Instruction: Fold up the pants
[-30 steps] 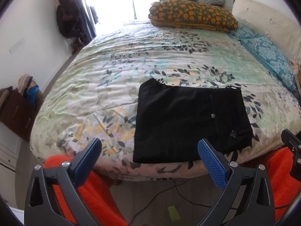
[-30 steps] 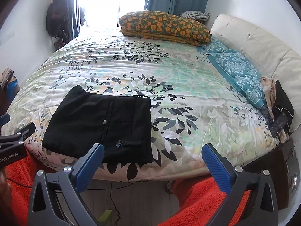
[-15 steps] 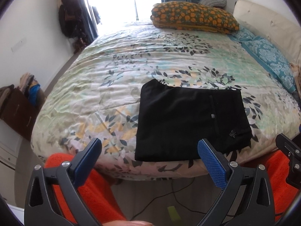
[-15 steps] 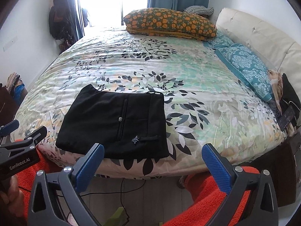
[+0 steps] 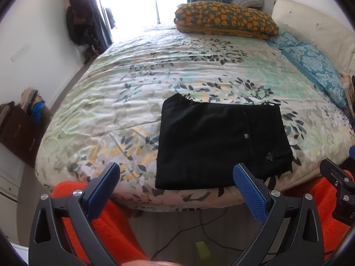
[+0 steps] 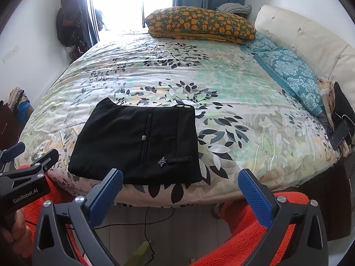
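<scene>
Two grippers, both spread wide and holding nothing.

Left wrist view: left gripper (image 5: 176, 177) hangs off the near edge of the bed (image 5: 111, 102), blue fingertips (image 5: 248, 190) far apart, not touching anything. Black pants (image 5: 219, 141) lie folded into a flat rectangle on the floral duvet near the bed's front edge — right fingertip overlaps their near edge in the picture, contact cannot be told. Small button and a tiny emblem show on the pants' right part. Orange patterned pillow (image 5: 224, 20) sits at the far end of the bed, teal pillow (image 5: 315, 68) along the right side by the cream headboard (image 5: 315, 26). Orange fleece (image 5: 106, 219) fills the space below the gripper. Part of the right gripper's black body shows at the right border.

Right wrist view: right gripper (image 6: 180, 190) also held off the bed edge, fingertips (image 6: 255, 197) wide apart, empty. Pants (image 6: 142, 141) lie left of centre on the bed (image 6: 244, 115), near the front edge, flat, pocket slit and belt loop up. Left gripper (image 6: 24, 168) visible at the left edge, body marked "GenRobot.AI", clear of the pants. Orange pillow (image 6: 199, 24) far end, teal pillow (image 6: 292, 75) right — dark clothes piled beyond it. Cable (image 6: 146, 228) runs across the floor under the bed edge.
</scene>
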Demonstrator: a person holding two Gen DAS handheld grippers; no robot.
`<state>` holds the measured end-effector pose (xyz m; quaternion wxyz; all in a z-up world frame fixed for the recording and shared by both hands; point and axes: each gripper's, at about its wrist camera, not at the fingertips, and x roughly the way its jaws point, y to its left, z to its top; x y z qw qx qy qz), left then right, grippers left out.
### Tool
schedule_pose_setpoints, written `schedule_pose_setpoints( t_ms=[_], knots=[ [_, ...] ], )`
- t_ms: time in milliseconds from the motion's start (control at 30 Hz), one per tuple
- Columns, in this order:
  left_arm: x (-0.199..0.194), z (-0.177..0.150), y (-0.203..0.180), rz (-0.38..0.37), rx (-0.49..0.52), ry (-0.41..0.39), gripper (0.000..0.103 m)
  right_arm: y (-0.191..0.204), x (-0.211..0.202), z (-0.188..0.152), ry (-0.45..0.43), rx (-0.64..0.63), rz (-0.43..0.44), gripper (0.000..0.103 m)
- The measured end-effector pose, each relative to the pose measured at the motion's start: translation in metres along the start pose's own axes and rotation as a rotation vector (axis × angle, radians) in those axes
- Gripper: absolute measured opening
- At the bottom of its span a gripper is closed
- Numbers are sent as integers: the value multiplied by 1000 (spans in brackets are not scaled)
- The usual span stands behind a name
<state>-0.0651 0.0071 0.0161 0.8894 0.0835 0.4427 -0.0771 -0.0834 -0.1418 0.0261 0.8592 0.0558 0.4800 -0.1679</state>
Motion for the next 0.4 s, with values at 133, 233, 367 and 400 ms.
schedule_pose_setpoints(
  t_ms=[133, 233, 367, 400],
  knots=[
    [-1, 0, -1, 0, 3, -3, 102, 0, -1, 0, -2, 0, -1, 103],
    [-1, 0, -1, 0, 1, -2, 102, -1, -1, 0, 1, 1, -2, 103],
    [-3, -1, -1, -10, -2, -12, 102, -3, 1, -2, 7, 4, 1, 103],
    [-3, -1, -1, -7, 3, -13, 102, -3, 1, -2, 6, 3, 1, 103]
  ],
)
